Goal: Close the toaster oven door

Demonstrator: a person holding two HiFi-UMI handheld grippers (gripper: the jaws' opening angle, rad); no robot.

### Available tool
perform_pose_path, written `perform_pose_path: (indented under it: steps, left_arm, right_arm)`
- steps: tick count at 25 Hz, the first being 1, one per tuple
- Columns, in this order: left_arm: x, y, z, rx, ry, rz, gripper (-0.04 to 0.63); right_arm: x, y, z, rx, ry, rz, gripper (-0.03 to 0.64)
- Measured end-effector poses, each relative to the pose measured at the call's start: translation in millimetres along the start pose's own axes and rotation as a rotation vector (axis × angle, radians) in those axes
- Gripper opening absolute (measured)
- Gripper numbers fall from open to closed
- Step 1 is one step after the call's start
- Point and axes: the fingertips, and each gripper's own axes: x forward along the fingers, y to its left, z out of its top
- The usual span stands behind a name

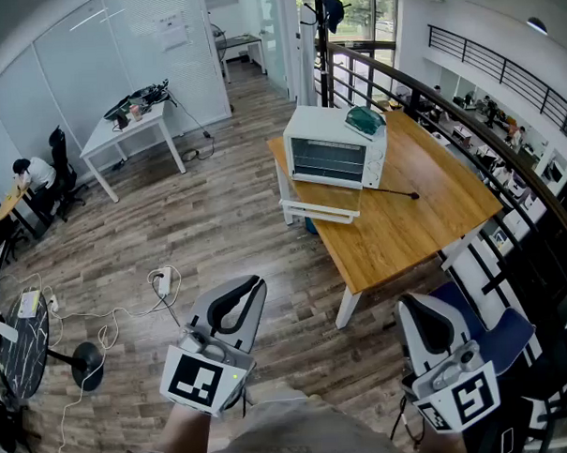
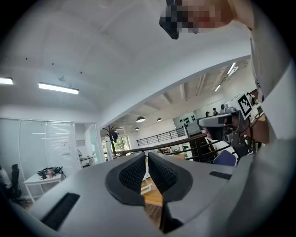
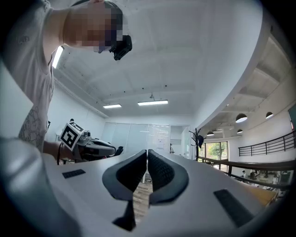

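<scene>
A white toaster oven (image 1: 335,149) stands on the near-left corner of a wooden table (image 1: 424,215) in the head view, its door (image 1: 320,202) hanging open and flat toward me. A green object (image 1: 364,121) rests on top of it. My left gripper (image 1: 238,304) is low at the left, far from the oven, shut with nothing in it. My right gripper (image 1: 428,323) is low at the right, also shut and empty. In the left gripper view the left gripper (image 2: 146,172) has its pads together; in the right gripper view the right gripper (image 3: 147,169) looks the same.
A black cable (image 1: 393,193) trails from the oven across the table. A white desk (image 1: 134,129) stands at the back left, with a seated person (image 1: 37,175) further left. Cables and a power strip (image 1: 162,282) lie on the wood floor. A black railing (image 1: 467,128) runs behind the table.
</scene>
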Motion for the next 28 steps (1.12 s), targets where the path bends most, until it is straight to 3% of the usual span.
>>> perform_pose_path:
  steps: [11,15,17,19,28]
  left_arm:
    - [1.3,-0.5,-2.1,0.008,-0.008,0.007,0.034]
    - [2.7,12.1,-1.5,-0.001,-0.032,0.071,0.044]
    - [3.4,17.2,-3.2,0.002,-0.044,0.093,0.137]
    - [4.6,22.4,-6.1,-0.004,-0.047,0.112,0.169]
    - [36.3,59.8,-50.4,-0.065,-0.008,0.125,0.179]
  right_arm:
    - [-2.9,-11.4,-3.6,0.068,-0.03,-0.029,0.035]
    - [-2.7,-22.4,0.4,0.087,-0.075,-0.067,0.037]
    - [-0.8,-28.0,-1.0,0.102,-0.086,-0.086,0.088]
    - [3.1,-32.0,-6.7,0.115,-0.08,-0.093,0.178]
    - [50.4,-52.4,-63.7,0.124,0.033,-0.105,0.187]
